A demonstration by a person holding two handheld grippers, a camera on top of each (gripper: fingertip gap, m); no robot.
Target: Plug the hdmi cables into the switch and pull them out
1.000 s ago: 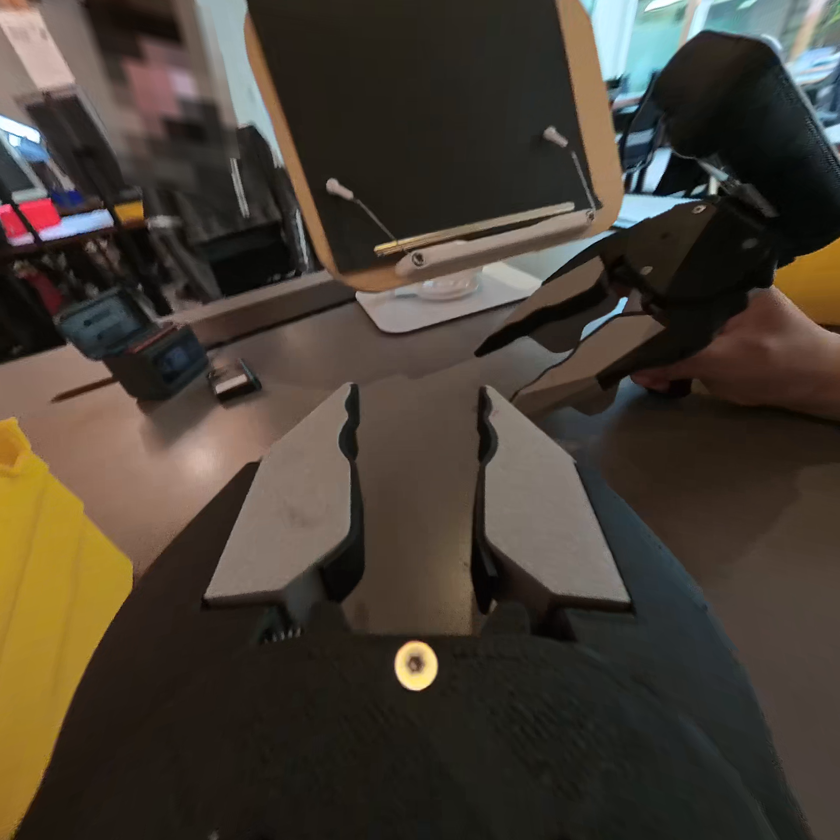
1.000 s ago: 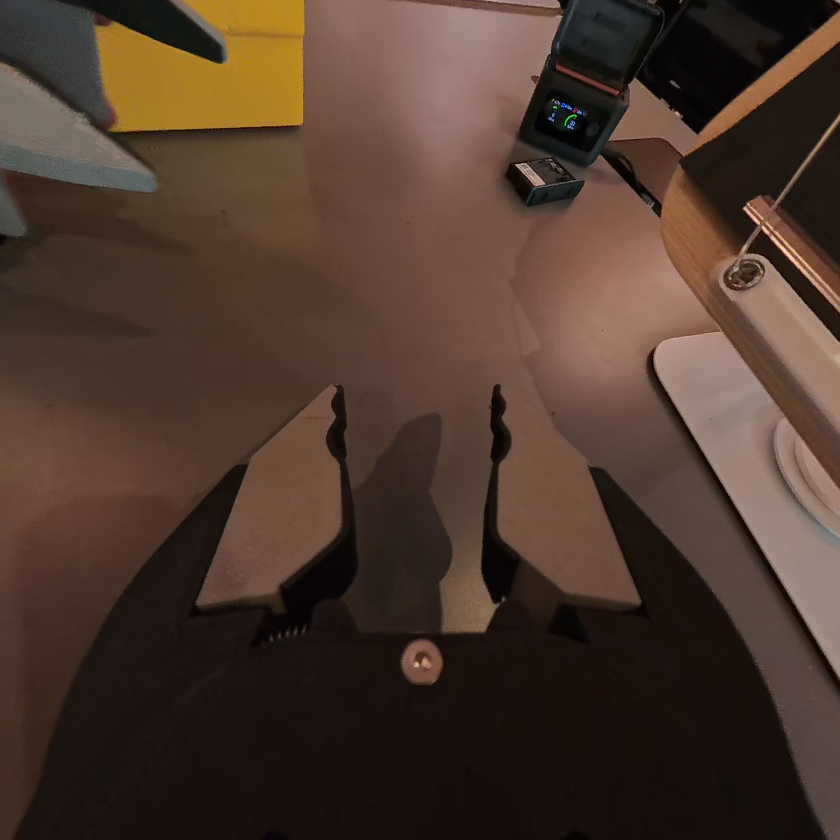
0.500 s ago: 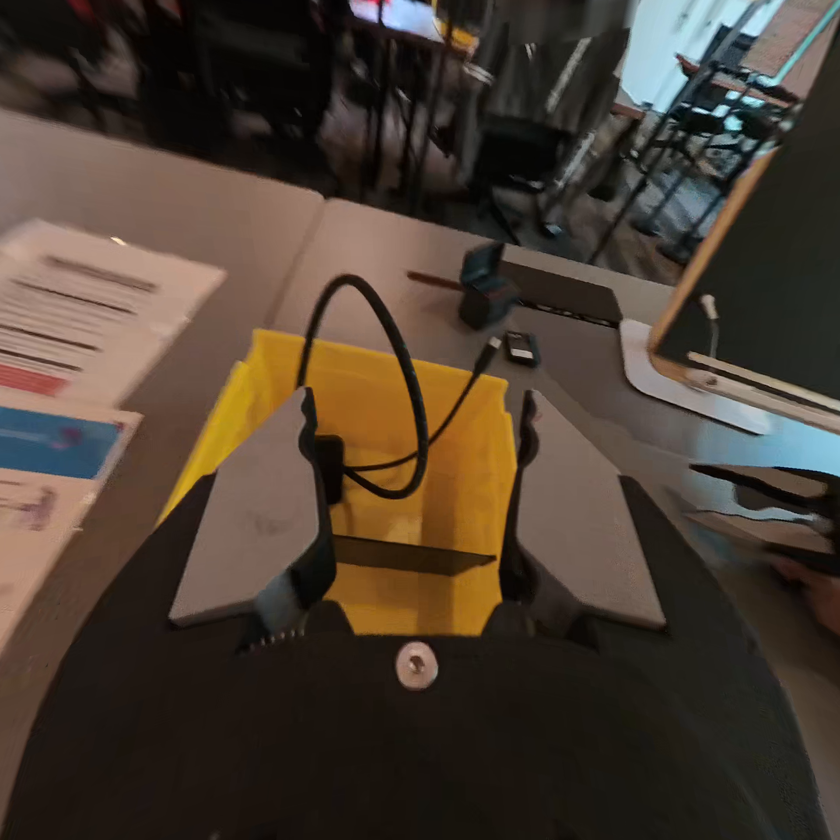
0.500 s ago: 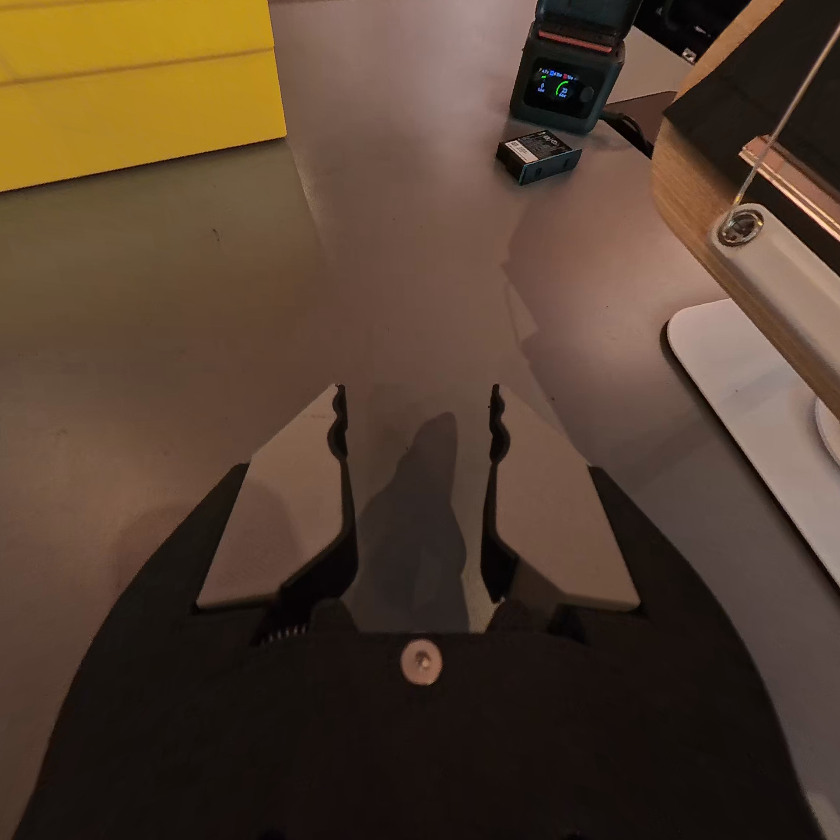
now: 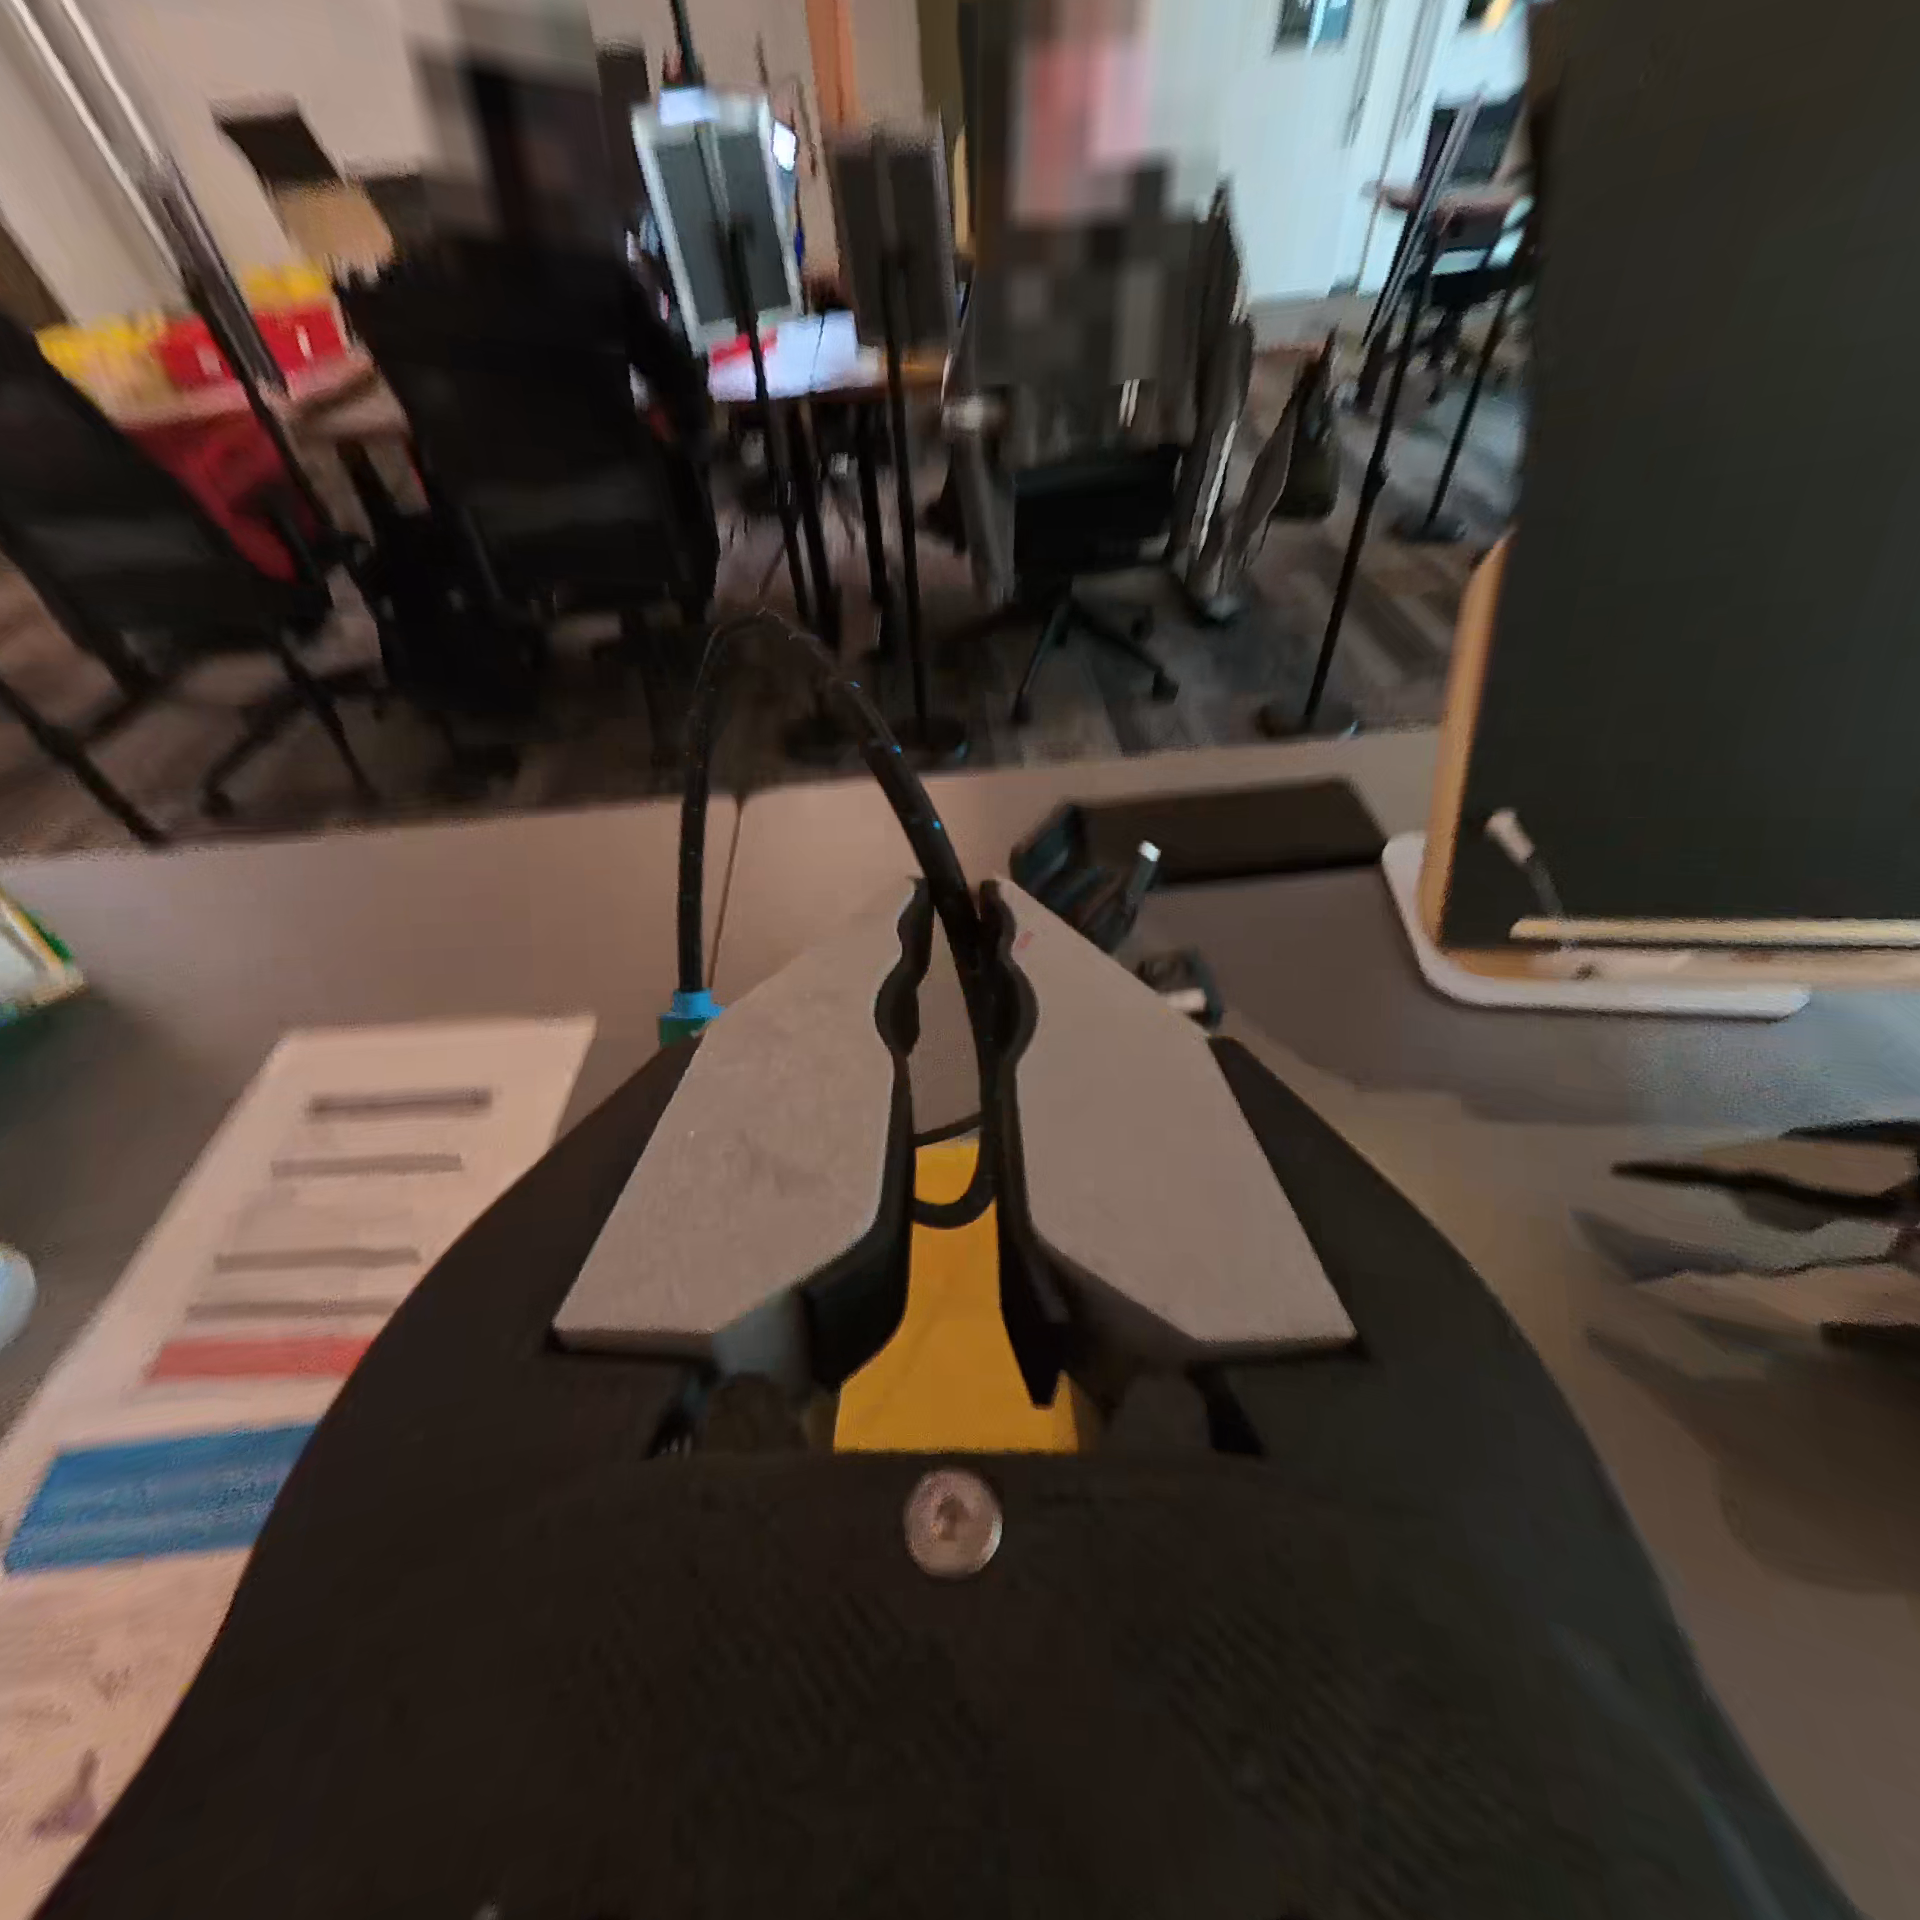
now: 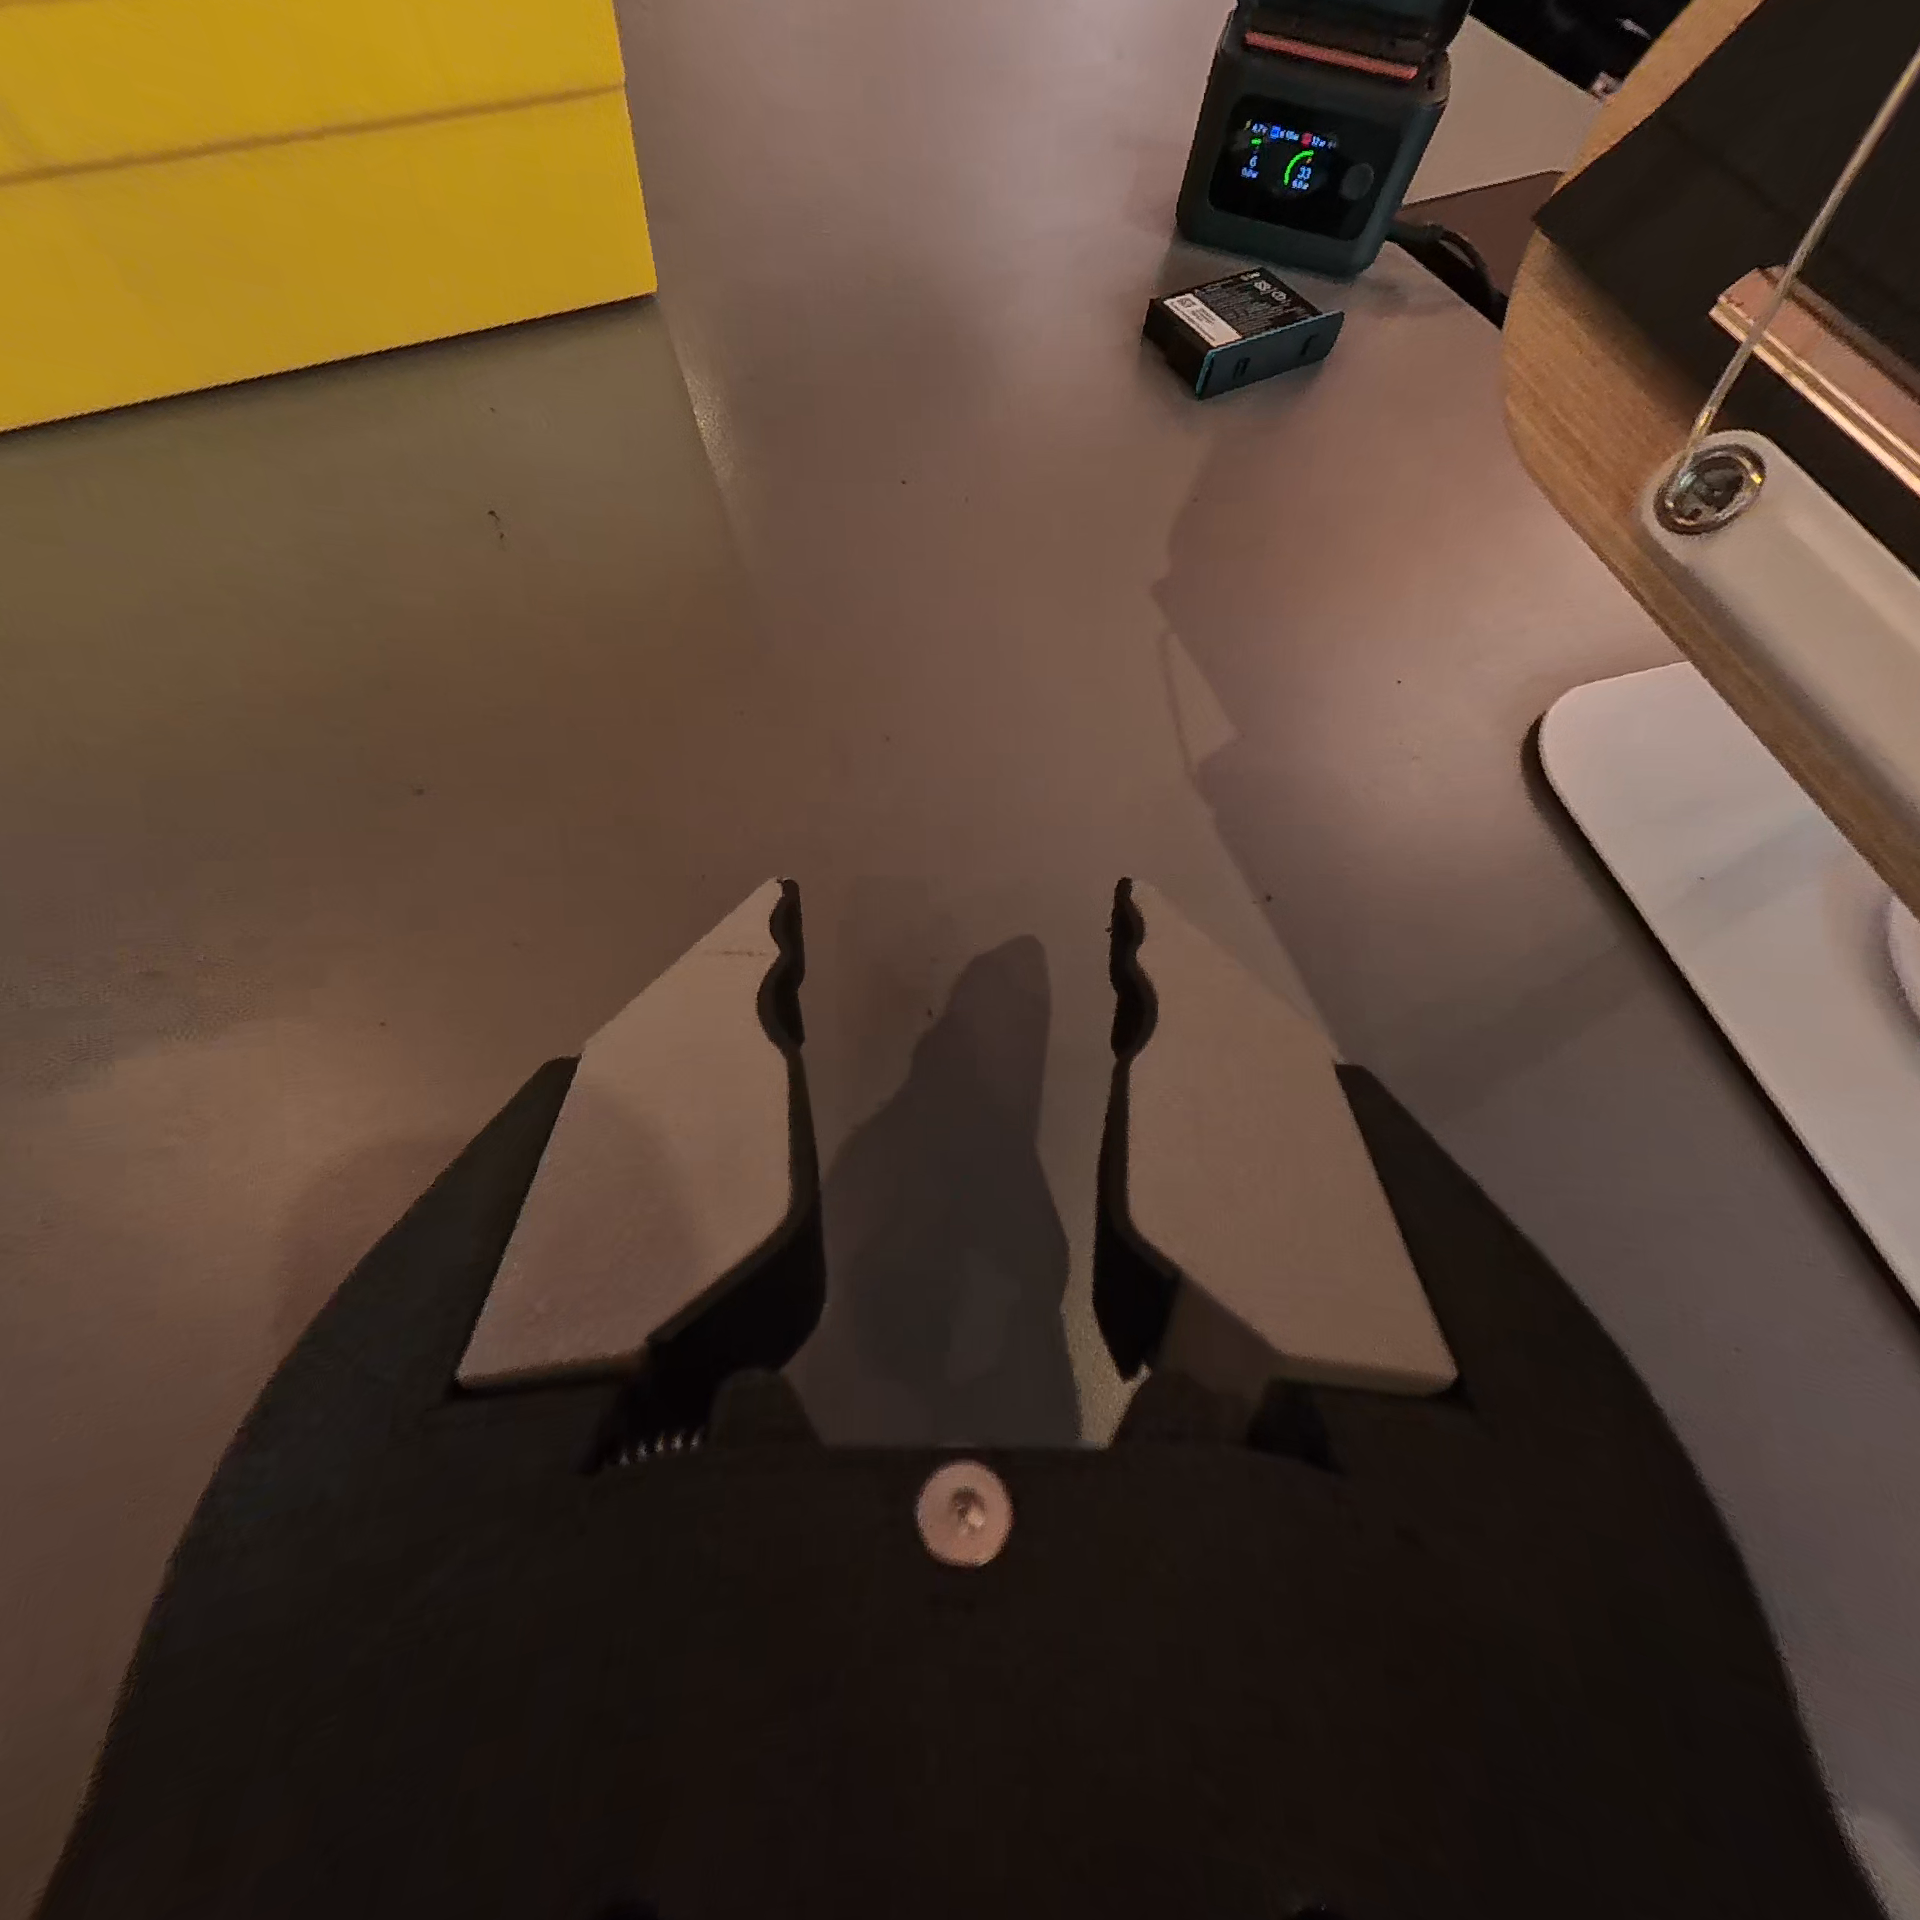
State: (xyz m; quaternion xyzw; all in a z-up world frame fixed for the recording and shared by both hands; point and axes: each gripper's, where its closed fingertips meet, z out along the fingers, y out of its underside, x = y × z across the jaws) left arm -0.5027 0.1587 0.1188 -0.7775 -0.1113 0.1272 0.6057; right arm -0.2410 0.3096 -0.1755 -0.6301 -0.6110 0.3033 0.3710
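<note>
1. My left claw (image 5: 954,920) pinches the black cable (image 5: 914,790) above the yellow bin (image 5: 951,1340).
2. My right claw (image 6: 951,914) hangs wide open, holding nothing, over the table (image 6: 935,540).

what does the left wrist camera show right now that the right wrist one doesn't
Only the left wrist view shows the black cable, pinched between the nearly shut jaws of the left gripper, and papers on the table.

Only the right wrist view shows the small battery and a lit device; the right gripper is open and empty there.

Both show the yellow bin, the stand and the grey table.
</note>
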